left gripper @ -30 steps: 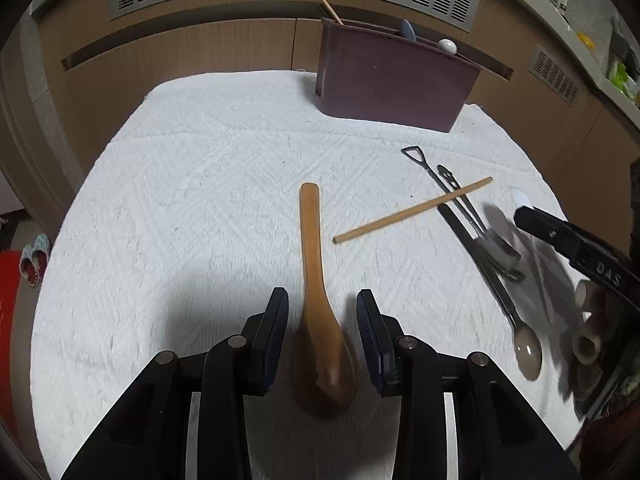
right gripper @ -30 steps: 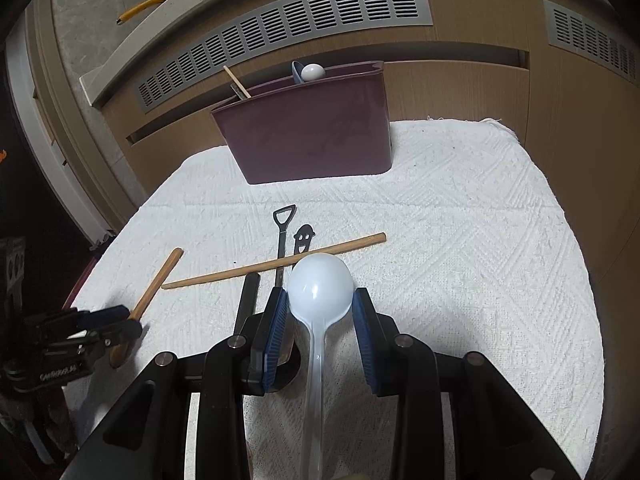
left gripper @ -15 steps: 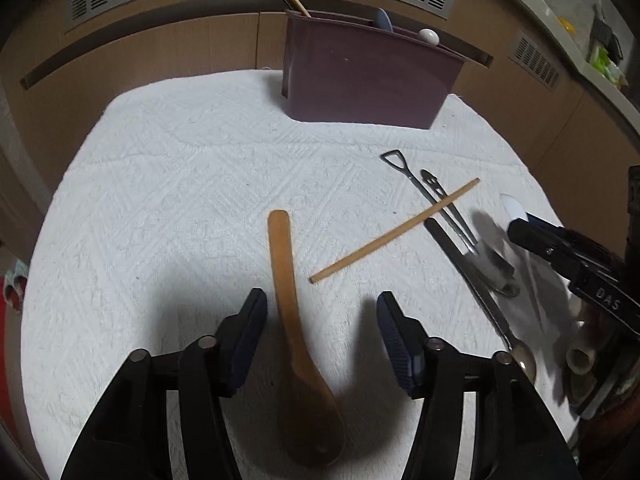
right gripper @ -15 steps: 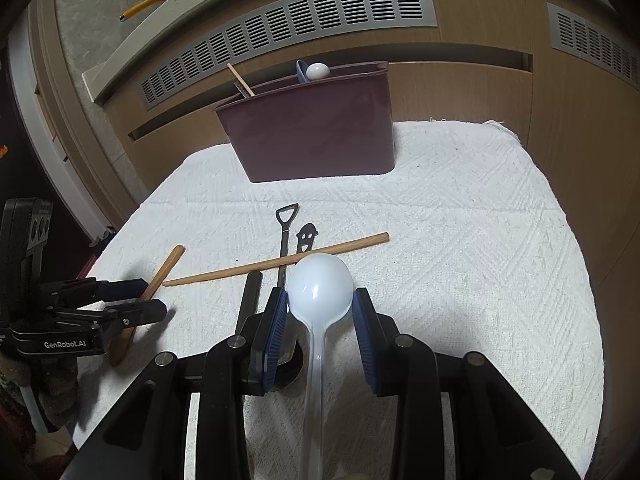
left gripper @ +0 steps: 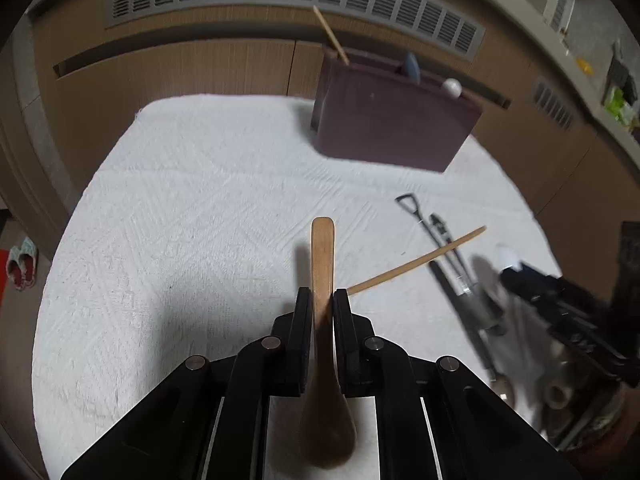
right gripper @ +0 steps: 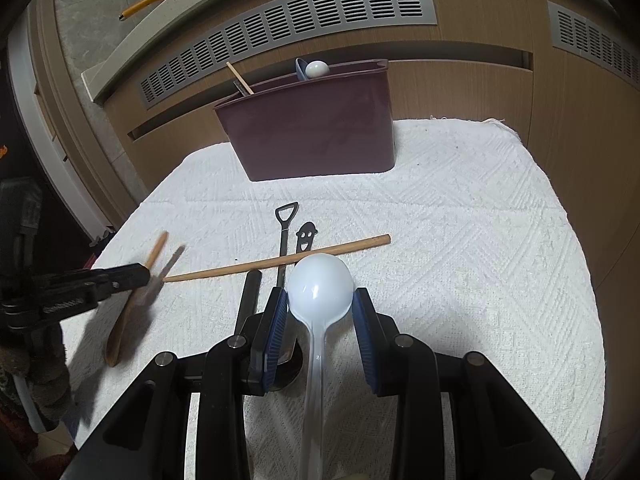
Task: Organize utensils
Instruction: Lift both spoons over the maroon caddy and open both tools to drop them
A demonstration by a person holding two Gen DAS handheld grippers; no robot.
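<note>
My left gripper (left gripper: 322,300) is shut on the handle of a brown wooden spoon (left gripper: 322,264); its bowl hangs back under the gripper and its handle points forward. In the right wrist view the spoon (right gripper: 134,300) is blurred and tilted, in the left gripper (right gripper: 140,276). My right gripper (right gripper: 320,300) is shut on the bowl of a white plastic spoon (right gripper: 320,288). A maroon utensil holder (left gripper: 392,120) (right gripper: 312,128) stands at the far side of the white cloth and holds a chopstick and spoons.
A wooden chopstick (right gripper: 276,260) lies across two dark metal utensils, one with a shovel-shaped handle (right gripper: 285,232) and one with a smiley handle (right gripper: 305,238). The white cloth (right gripper: 480,260) covers the table. Wooden cabinets with vents stand behind.
My left gripper was open around the wooden spoon lying on the cloth; it has shut on the handle and lifted it. The right gripper has held the white spoon still.
</note>
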